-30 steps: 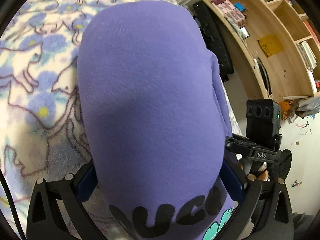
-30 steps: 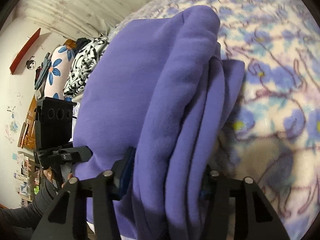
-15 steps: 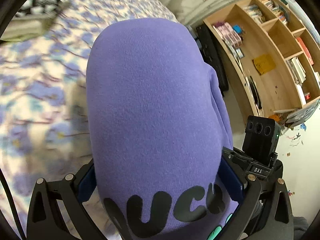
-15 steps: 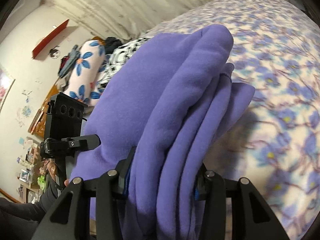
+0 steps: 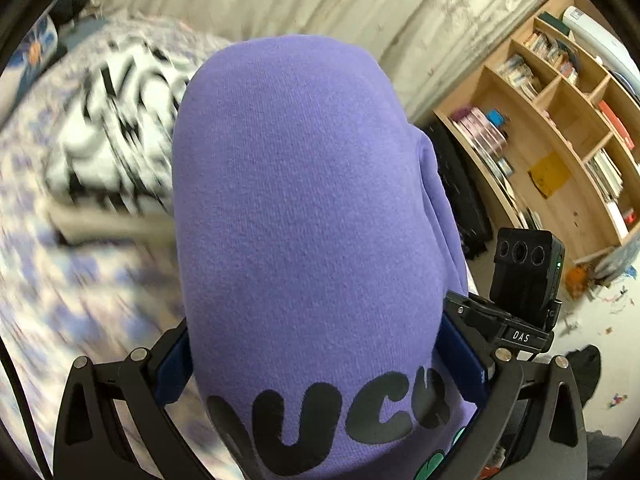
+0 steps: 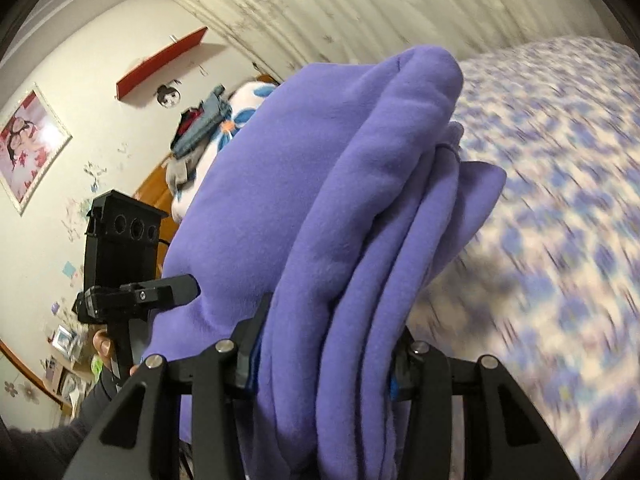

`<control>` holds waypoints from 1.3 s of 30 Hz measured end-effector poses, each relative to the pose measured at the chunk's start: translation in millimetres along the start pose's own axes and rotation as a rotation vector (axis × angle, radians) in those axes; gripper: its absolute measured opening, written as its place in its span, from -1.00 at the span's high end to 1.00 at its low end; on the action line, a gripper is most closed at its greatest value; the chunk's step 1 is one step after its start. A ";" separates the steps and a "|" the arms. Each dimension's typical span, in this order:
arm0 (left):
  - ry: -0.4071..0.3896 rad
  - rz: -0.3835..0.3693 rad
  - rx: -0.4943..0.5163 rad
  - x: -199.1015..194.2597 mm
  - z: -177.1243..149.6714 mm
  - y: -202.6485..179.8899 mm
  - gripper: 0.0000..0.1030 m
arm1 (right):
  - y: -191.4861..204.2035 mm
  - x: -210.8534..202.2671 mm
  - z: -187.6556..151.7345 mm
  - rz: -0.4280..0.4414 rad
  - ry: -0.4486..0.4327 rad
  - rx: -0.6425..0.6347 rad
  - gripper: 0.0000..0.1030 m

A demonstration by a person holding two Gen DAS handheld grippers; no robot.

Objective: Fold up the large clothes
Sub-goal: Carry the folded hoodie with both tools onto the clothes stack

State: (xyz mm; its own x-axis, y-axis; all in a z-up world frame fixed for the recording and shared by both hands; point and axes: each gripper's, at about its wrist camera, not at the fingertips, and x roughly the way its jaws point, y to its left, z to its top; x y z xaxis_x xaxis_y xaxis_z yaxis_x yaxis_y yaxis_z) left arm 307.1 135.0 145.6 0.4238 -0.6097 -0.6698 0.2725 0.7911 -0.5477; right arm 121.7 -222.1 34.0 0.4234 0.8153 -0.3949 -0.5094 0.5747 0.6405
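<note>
A folded purple sweatshirt (image 5: 304, 216) with black printed letters fills the left wrist view, lifted above the bed. My left gripper (image 5: 316, 356) is shut on one side of the folded bundle, its blue pads pressed into the cloth. In the right wrist view the same purple sweatshirt (image 6: 340, 220) shows as several stacked layers, and my right gripper (image 6: 324, 360) is shut on that thick edge. The right gripper's body (image 5: 524, 280) appears at the right of the left wrist view. The left gripper's body (image 6: 124, 264), with a hand on its grip, appears at the left of the right wrist view.
A bed with a purple flower blanket (image 6: 560, 200) lies below. A black and white patterned garment (image 5: 116, 128) rests on it at the far side. A wooden bookshelf (image 5: 560, 152) stands to the right, and a blue-flowered pillow (image 6: 248, 104) by the wall.
Both grippers have lifted the folded sweatshirt up off the blanket and swung it towards the far side of the bed; the black and white garment and the wall have come into view.
</note>
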 end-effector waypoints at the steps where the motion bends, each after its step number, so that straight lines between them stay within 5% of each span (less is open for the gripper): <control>1: -0.013 0.020 0.009 -4.4 24.3 11.2 -0.99 | -3.8 2.9 9.5 0.009 -0.011 0.009 0.14; 11: -0.058 0.143 0.159 9.9 191.0 101.0 -0.99 | -59.2 40.7 99.5 0.057 -0.139 0.059 0.14; 17: 0.027 0.273 0.155 68.3 239.8 168.3 -0.99 | -117.3 82.6 97.8 -0.012 -0.097 0.188 0.13; 20: 0.029 0.254 0.129 93.5 233.5 195.8 -1.00 | -137.4 104.2 91.5 -0.091 -0.061 0.195 0.07; 27: 0.027 0.251 0.118 92.4 219.3 194.3 -1.00 | -128.6 87.7 93.9 -0.190 -0.005 0.119 -0.21; 33: -0.004 0.384 0.143 79.4 210.1 170.7 -0.99 | -110.7 47.0 88.3 -0.314 0.024 -0.005 -0.26; 39: -0.064 0.572 0.227 55.9 183.1 127.6 -0.99 | -102.2 4.6 72.5 -0.344 0.015 -0.067 -0.26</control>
State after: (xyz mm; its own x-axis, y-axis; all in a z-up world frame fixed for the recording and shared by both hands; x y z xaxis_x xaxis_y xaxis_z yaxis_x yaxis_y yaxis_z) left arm 523.7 211.0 130.0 0.6060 -0.0869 -0.7907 0.1603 0.9870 0.0144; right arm 230.0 -282.2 14.6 0.5682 0.5735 -0.5901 -0.3869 0.8191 0.4235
